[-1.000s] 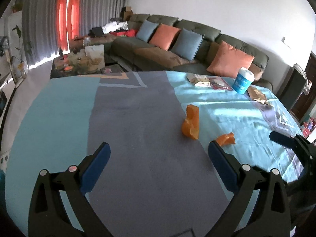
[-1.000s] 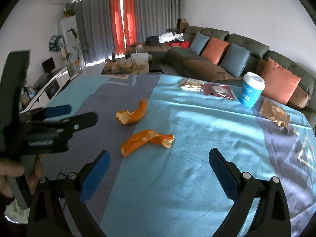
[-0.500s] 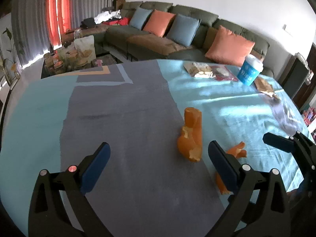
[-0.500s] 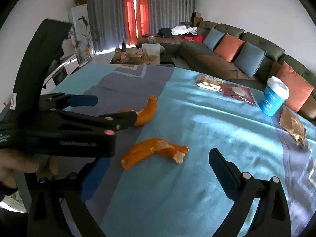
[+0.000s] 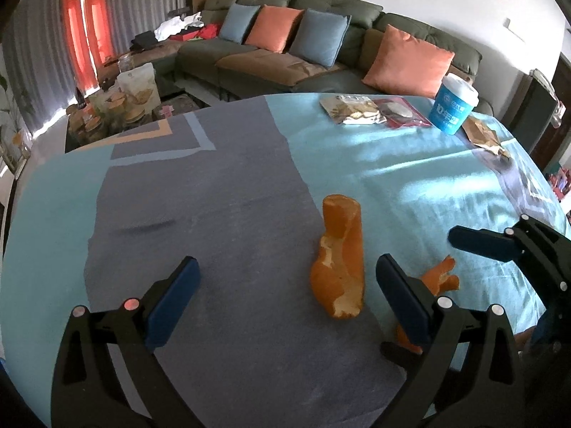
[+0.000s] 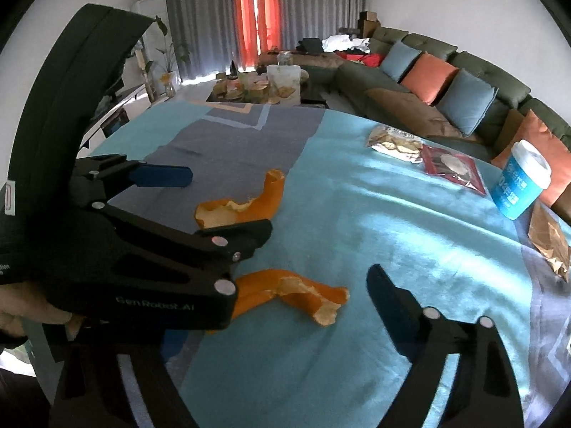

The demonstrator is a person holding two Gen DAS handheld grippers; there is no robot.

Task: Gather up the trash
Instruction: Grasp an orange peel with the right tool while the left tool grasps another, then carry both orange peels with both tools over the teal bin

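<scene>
Your left tongs (image 5: 287, 294) stand wide, nothing pressed between the blue pads; the curled orange peel (image 5: 339, 267) lies on the tabletop (image 5: 214, 214) between the fingers, nearer the right-hand one and touching neither pad. Your right tongs (image 6: 274, 324) are also spread, and their jaws have just been closing a little; only the right-hand finger (image 6: 392, 299) shows plainly in the right wrist view, the other side being hidden behind the black frame of the left tool. The long flat orange peel (image 6: 292, 290) lies between the right tongs' fingers on the turquoise part of the cloth, not gripped. In the left wrist view this second peel pokes out just behind the left tongs' right-hand finger, with one blue pad of the right tongs (image 5: 481, 244) hovering beside it. The two peels lie near each other, apart, at the border of the grey and turquoise patches. Farther across the tabletop sit a snack packet (image 6: 394, 142), a red-edged packet (image 6: 451, 169) just beside it, a blue paper cup (image 6: 521, 180) with a white lid, and a crumpled gold wrapper (image 6: 547, 242). Beyond is a green sofa (image 5: 321, 35) with orange and blue cushions.
</scene>
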